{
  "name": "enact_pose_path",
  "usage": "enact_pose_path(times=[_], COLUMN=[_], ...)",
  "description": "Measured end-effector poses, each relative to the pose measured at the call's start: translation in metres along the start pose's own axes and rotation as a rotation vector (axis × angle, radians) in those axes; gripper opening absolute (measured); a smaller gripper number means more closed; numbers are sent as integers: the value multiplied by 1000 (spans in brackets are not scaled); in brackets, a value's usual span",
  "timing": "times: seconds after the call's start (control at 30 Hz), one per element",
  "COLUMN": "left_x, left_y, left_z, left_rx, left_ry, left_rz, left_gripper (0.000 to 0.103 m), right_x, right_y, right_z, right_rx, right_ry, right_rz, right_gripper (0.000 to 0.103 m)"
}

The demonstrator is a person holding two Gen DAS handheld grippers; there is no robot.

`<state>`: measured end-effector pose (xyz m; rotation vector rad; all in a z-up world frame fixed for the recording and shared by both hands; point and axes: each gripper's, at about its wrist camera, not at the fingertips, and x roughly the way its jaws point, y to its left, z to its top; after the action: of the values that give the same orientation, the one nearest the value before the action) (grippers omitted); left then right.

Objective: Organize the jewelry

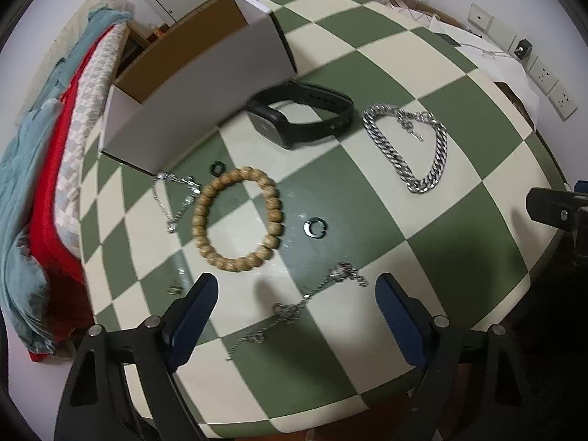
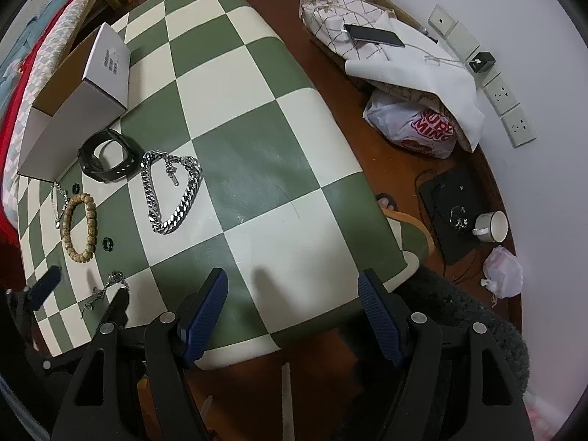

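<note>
Jewelry lies spread on a green-and-cream checked table (image 1: 330, 36). A wooden bead bracelet (image 1: 239, 217) sits centre-left, with a thin silver chain (image 1: 172, 198) to its left and a black watch band (image 1: 301, 115) beyond it. A heavy silver curb chain (image 1: 408, 147) (image 2: 172, 191) lies to the right. A small metal ring (image 1: 315, 228) rests near the middle. A fine necklace (image 1: 294, 308) lies between the open fingers of my left gripper (image 1: 297, 294), which hovers above it. My right gripper (image 2: 294, 286) stands open over the table's near edge, holding nothing.
An open white box (image 1: 191, 92) (image 2: 73, 110) stands at the table's far left. A small black ring (image 1: 217, 168) and a tiny clasp (image 1: 173, 289) lie near the bracelet. Bedding (image 1: 47, 183) borders the left. Bags (image 2: 415, 125), a phone (image 2: 375, 35) and a cup (image 2: 490, 226) sit on the floor at right.
</note>
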<state>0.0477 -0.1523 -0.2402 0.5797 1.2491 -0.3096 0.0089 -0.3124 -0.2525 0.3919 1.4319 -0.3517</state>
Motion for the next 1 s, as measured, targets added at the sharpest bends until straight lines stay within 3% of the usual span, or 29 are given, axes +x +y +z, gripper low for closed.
enact_pose_path(times=[0.13,0.37,0.47,0.57,0.6,0.63,0.83,1.0], left_x=[4,5,1,-1,-1,-2,-5,-17], left_y=[-3,-7,-10,-13,-14,-15,-1,36], left_z=[-2,-3,-4,-6,-7,-8,-10,-22], left_rx=[-6,-4,-8,-4,-3,-1,-27,-109], left_ry=[11,-3,-11,-19,-19,-17,-27,-41], left_rz=[-28,-46,-75,-108,-115,-115,-108,-98], left_gripper=[74,69,55,30,16,10,9,9], right_x=[6,9,10,10,9,9,3,-1], right_y=[-2,-4,-3,-3,-2,-2,-2,3], right_z=[0,1,1,2,2,2,2,7], right_rx=[4,15,18,22,21,20,28,32], right_ry=[5,6,6,3,1,1,-13,-31], right_rz=[7,12,12,16,16,16,26,63], right_gripper=[75,75,75,75,75,75,75,75])
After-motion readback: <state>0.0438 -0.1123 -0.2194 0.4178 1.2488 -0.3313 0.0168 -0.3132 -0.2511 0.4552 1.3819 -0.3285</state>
